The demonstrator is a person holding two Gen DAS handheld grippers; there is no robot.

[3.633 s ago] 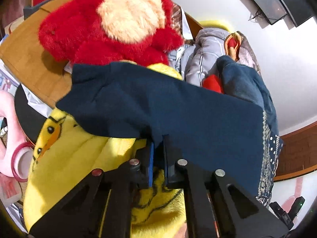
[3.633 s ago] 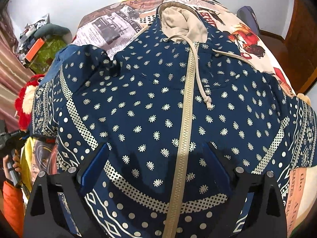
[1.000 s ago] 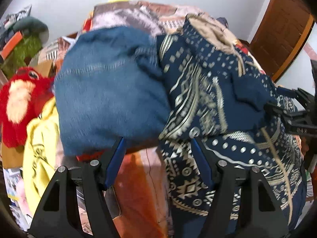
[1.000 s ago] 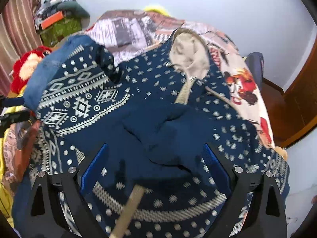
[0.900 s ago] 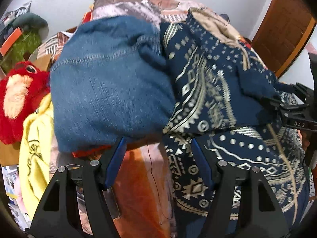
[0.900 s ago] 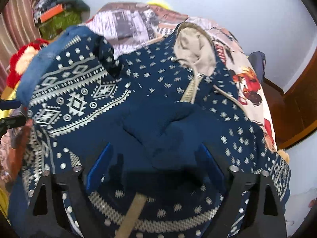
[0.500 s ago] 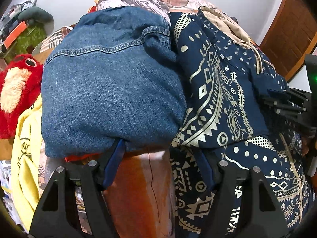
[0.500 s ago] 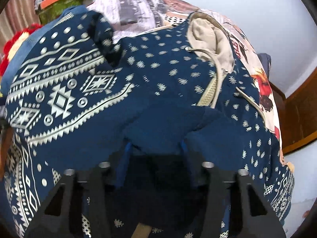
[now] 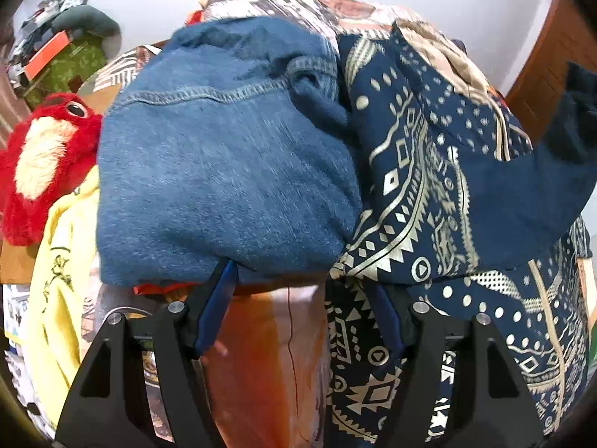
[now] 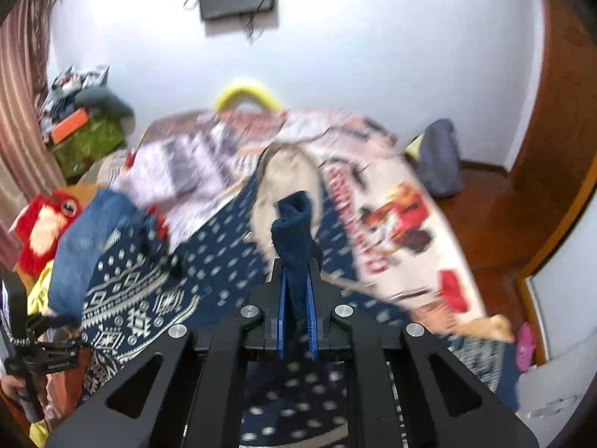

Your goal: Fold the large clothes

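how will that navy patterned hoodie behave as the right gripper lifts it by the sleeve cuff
Probably floppy: the sleeve cuff bunches and droops above the right gripper, which is shut on it. The hoodie will likely trail behind instead of rising as one piece, since the sleeve already hangs in a slack sheet. The thick knit pinched between the pads looks unlikely to slip.

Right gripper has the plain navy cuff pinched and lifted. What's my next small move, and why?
Probably carry the sleeve cuff across the patterned hoodie toward its zipper side and lay it flat. The right gripper has just closed on the cuff and holds it above the body, while the left gripper is open near the folded jeans, gripping nothing.
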